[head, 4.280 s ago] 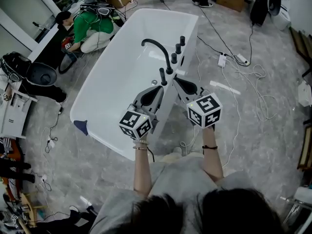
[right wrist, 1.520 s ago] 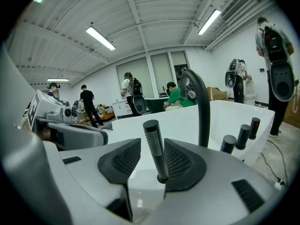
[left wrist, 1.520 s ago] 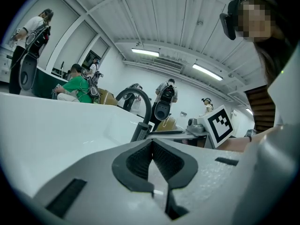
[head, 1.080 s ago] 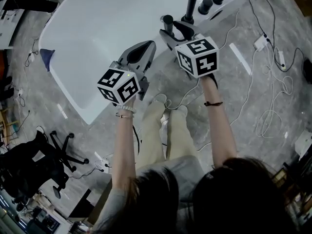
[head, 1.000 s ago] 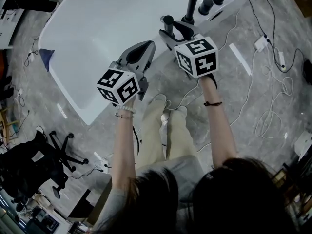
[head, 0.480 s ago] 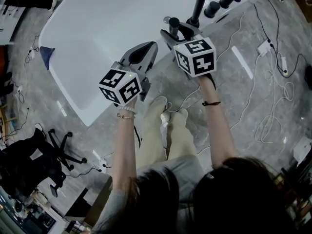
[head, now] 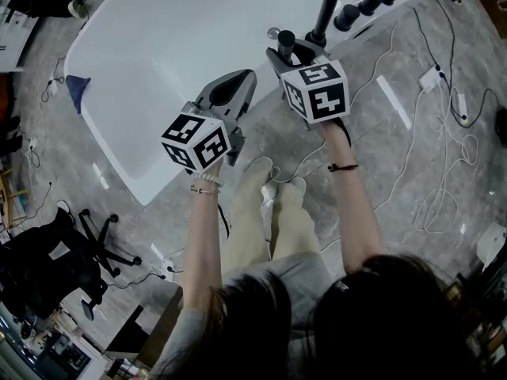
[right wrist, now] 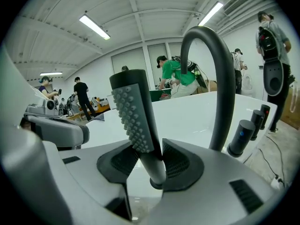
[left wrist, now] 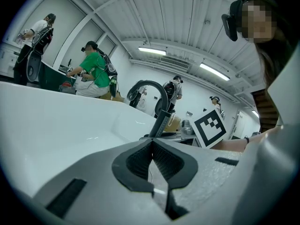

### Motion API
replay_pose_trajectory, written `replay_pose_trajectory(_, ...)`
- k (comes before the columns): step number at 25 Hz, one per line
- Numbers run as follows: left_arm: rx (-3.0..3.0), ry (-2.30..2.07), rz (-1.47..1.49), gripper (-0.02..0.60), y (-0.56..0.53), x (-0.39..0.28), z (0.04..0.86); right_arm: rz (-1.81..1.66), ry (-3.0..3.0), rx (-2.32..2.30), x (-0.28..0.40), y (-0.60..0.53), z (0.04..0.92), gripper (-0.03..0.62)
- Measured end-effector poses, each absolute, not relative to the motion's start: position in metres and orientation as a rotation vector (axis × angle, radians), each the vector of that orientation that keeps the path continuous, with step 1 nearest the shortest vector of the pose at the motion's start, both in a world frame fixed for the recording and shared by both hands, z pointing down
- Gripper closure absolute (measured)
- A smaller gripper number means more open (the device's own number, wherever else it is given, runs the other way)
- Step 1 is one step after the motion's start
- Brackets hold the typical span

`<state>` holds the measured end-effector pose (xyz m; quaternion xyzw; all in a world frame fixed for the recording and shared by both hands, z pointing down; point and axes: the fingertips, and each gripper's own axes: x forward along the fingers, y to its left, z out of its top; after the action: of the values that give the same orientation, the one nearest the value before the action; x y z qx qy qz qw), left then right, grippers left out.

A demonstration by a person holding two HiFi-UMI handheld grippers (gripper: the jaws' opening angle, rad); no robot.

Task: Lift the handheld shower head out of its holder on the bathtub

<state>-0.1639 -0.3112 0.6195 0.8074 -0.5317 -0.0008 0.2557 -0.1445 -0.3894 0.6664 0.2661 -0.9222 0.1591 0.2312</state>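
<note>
Both arms out fwd over tub (head: 135,70) edge. R gripper (head: 287,54) (right wrist: 150,146), jaws just closing, pinches shower head (right wrist: 133,111) stem. L gripper (head: 244,77) (left wrist: 152,146) pinched together, empty. Stem's base hidden behind jaws.

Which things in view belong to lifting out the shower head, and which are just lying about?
In the job: handheld shower head; bathtub; right hand-held gripper, its jaws just closing on the shower head's handle.

Lying about: faucet spout; knobs; power strip; office chair; left hand-held gripper, shut and empty.

Grey shirt (head: 238,317), beige trousers (head: 273,224), pale bead bracelet (head: 204,179), black wristband (head: 340,167)
</note>
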Motion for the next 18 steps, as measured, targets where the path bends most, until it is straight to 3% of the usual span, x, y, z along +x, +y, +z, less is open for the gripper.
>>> replay_pose_trajectory(18,2.218,-1.385,0.009,0.575,-0.305,-0.147,0.598,0.416,-2.500,0.849,-0.125,-0.383,0.636,0.462)
